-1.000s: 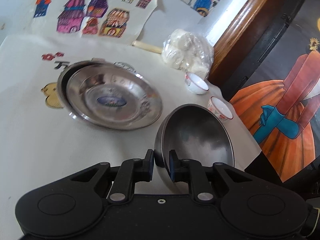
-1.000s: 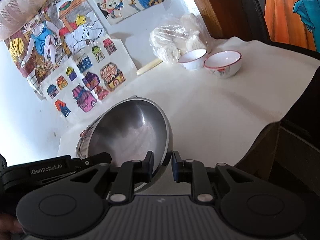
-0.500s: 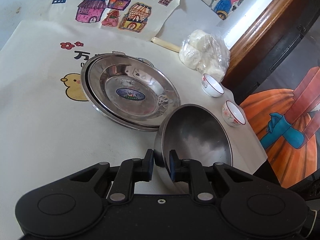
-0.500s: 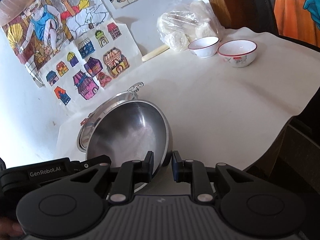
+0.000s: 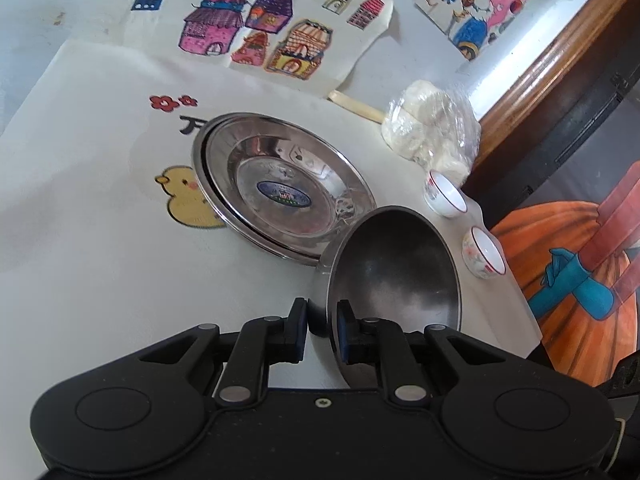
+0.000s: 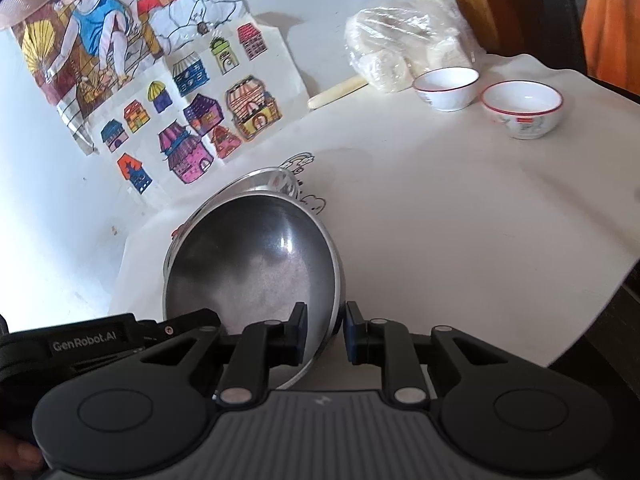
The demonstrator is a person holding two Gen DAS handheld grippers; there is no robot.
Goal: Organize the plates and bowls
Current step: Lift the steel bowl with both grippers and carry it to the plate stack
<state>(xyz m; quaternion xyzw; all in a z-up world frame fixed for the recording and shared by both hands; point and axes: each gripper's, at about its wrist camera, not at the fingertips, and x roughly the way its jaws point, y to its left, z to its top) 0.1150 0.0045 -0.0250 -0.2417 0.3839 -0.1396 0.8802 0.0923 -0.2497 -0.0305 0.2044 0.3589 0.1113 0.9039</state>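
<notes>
Both my grippers, left [image 5: 322,330] and right [image 6: 326,334], pinch steel bowl [image 5: 394,280] rim. Stacked steel plates [image 5: 280,188] ahead-left of left fingers; two white bowls [image 6: 446,88] far ahead-right.

The surface [image 5: 100,280] is spread with a cream cloth printed with a yellow duck [image 5: 186,196]. On it lie stacked steel plates [image 5: 280,188], 2 small white bowls [image 6: 446,87] [image 6: 522,108] side by side near the edge, a plastic bag of white lumps [image 5: 432,132], and coloured drawings [image 5: 260,28].
</notes>
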